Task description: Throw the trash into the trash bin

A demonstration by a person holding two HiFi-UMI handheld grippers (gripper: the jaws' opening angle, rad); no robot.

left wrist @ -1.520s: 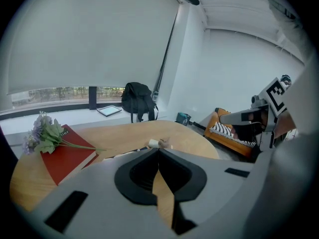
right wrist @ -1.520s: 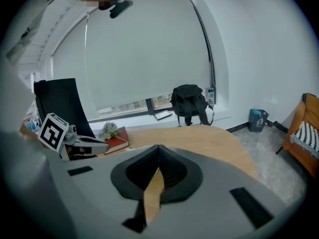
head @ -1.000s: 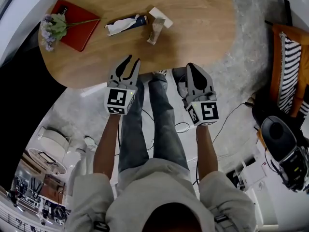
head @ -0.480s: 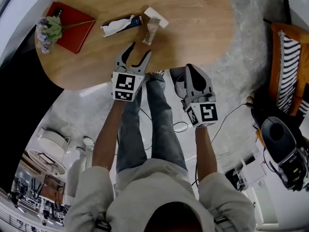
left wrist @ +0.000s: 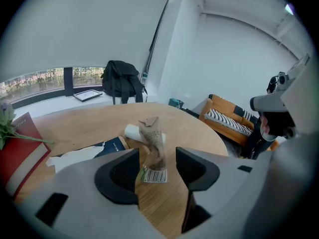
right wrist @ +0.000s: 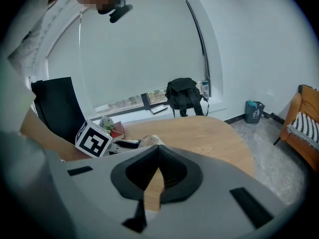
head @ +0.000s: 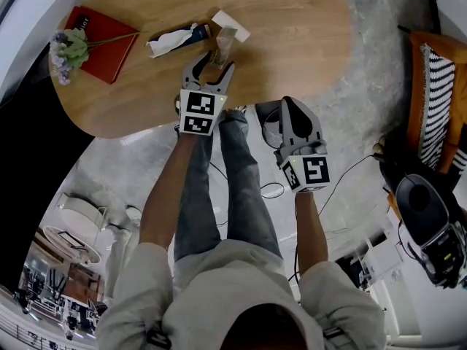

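Left gripper [head: 211,65], jaws just opened wide, has the brown wrapper [left wrist: 152,143] between them unclamped, right gripper [right wrist: 157,151] pressed together, empty: nothing grabbed or binned yet.

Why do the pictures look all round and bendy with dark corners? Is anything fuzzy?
Head view: the wide lens bends the table edge into a curve, and everything is lit evenly. Left gripper view: rounded dark corners; the brown wrapper looks sharp. Right gripper view: the same dark ring, a pale bright window, and a mosaic patch at the top that was added afterwards.
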